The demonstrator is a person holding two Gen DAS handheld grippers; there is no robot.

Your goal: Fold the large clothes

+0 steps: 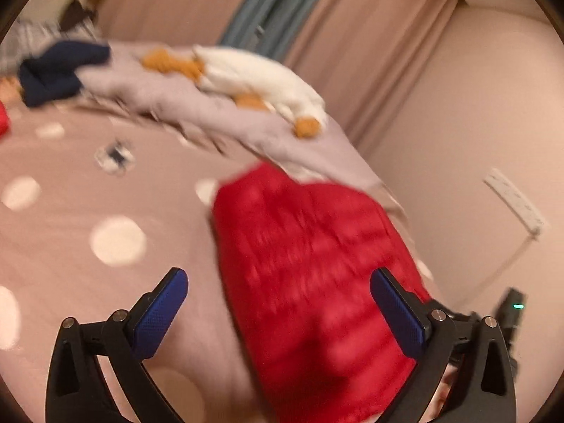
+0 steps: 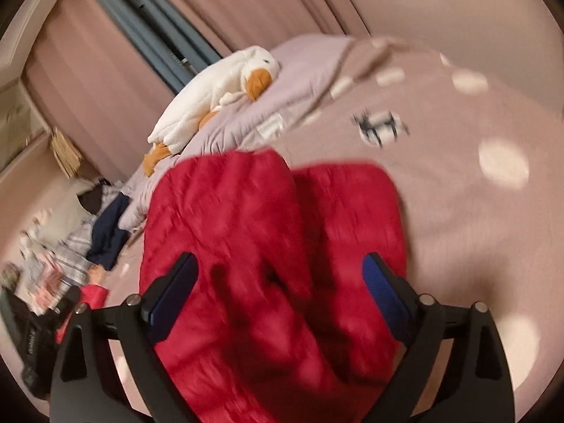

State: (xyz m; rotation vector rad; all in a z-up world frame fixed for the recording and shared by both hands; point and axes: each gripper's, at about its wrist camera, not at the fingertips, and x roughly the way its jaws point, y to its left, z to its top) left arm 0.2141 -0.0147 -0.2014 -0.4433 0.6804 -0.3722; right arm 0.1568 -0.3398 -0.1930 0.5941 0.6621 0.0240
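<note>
A red quilted puffer jacket point(image 1: 310, 275) lies bunched on a pink bed cover with white dots point(image 1: 88, 211). In the left wrist view my left gripper point(image 1: 278, 313) is open above it, blue pads wide apart, holding nothing. In the right wrist view the same jacket point(image 2: 268, 246) shows two puffy lobes with a crease between them. My right gripper point(image 2: 278, 296) is open over the jacket, jaws spread on either side of it, not clamped. Both views are motion-blurred.
A white plush duck with orange beak and feet point(image 2: 211, 95) lies on a lilac pillow point(image 2: 303, 67) at the bed's head. Dark blue clothing point(image 1: 56, 74) and striped clothes point(image 2: 70, 246) lie further off. Pink curtains point(image 1: 176, 0) and a wall power strip point(image 1: 514, 201) stand behind.
</note>
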